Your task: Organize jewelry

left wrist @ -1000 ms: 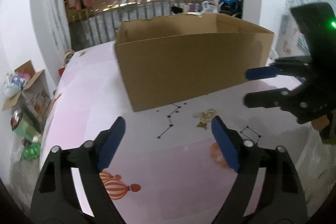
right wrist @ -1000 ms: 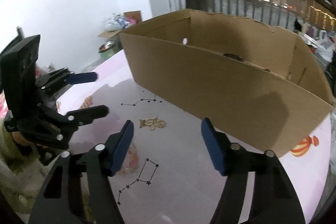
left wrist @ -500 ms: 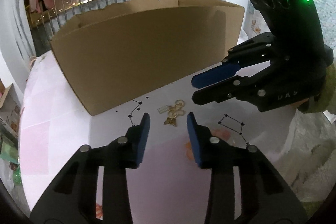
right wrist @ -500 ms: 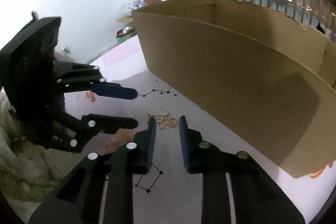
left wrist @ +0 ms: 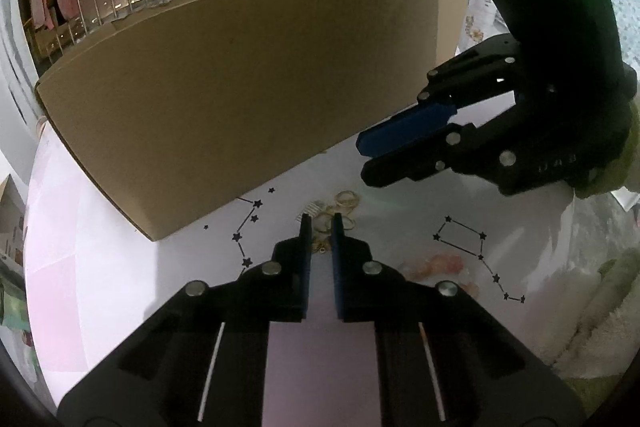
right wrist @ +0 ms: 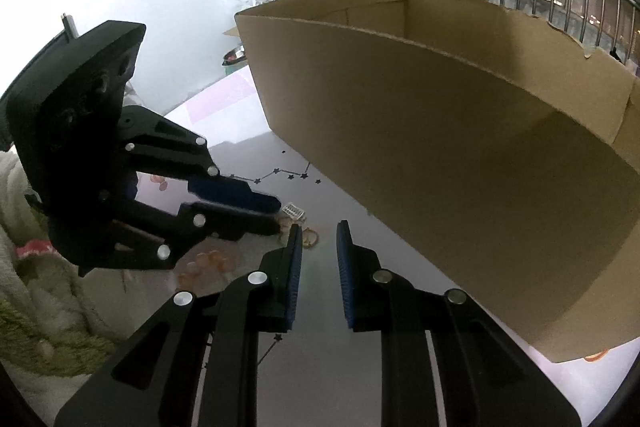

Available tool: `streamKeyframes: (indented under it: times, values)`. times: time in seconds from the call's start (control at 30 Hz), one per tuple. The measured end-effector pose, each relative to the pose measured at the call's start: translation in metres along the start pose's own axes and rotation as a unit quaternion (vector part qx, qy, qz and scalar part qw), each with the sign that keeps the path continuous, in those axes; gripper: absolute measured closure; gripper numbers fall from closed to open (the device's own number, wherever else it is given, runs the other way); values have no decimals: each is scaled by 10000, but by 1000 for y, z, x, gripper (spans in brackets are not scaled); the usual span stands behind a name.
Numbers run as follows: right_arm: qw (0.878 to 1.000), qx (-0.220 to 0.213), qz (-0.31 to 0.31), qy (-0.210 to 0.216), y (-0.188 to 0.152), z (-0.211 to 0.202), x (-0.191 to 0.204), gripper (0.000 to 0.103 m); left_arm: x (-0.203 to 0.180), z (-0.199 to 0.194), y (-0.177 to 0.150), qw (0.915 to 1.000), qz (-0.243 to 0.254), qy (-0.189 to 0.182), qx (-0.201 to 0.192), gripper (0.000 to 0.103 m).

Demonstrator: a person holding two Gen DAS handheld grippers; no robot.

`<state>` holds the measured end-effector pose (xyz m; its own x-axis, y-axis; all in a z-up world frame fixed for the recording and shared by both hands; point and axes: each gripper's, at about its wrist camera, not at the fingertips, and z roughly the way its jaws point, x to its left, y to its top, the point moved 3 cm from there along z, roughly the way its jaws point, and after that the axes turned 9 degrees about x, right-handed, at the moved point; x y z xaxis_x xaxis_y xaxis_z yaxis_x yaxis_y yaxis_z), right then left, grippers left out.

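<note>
Where our two claws point, the cardboard box [left wrist: 248, 91] fills most of the view, standing on the pale worktop [left wrist: 120, 227] just beyond both sets of tips. Its top is open, and from the right wrist view we see bare inner walls near the far corner [right wrist: 376, 15]; its floor is hidden from us, so we cannot tell what, if anything, lies inside.

Our left claw [left wrist: 320, 223] has its blue pads drawn close with a narrow gap left between them, and the tips sit right at the jewelry [left wrist: 340, 211], a small cluster of gold rings and a little tag on the worktop in front of the box wall. Whether the pads actually pinch a piece we cannot tell.

Our right claw [right wrist: 318, 231] is also narrowed, with a clear gap between its pads, and holds nothing; the jewelry [right wrist: 306, 237] lies just ahead of its left pad, beside the left claw's tips.
</note>
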<state>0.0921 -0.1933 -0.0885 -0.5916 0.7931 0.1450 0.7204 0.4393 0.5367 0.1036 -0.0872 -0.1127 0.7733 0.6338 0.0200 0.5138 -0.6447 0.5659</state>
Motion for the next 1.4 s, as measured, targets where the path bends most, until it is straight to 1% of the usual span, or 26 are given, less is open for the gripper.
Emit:
streamKeyframes:
  times: [0.2,0.47,0.67,0.8,0.9,1.07,1.1,1.13,1.4]
  values:
    - [10000,-10,9,-23,-3,-2,0,85,4,-5,-5,9999,87,-73,54,94]
    - [9998,38,-198,47,3,5,6,85,11,-12,-18,10000,45,7,33,94]
    - [9986,228,-455,151,6,18,14,85,13,-12,-22,10000,-2,22,-46,94]
    - [9983,279,-503,71,8,21,16,85,13,-12,-23,10000,-22,37,-75,94]
    - [9982,366,-482,-2,9,25,16,85,14,-14,-28,10000,-28,33,-85,94]
    - [9979,393,-502,-72,12,25,18,85,14,-15,-30,9999,-34,36,-87,94]
    - [9979,398,-511,-48,12,25,18,87,15,-16,-31,9999,-34,35,-89,94]
    - [9979,406,-501,-14,13,25,19,92,15,-16,-31,9999,-36,37,-91,94]
    - [9992,366,-151,-17,3,16,9,92,15,-17,-33,9999,-51,52,-112,94]
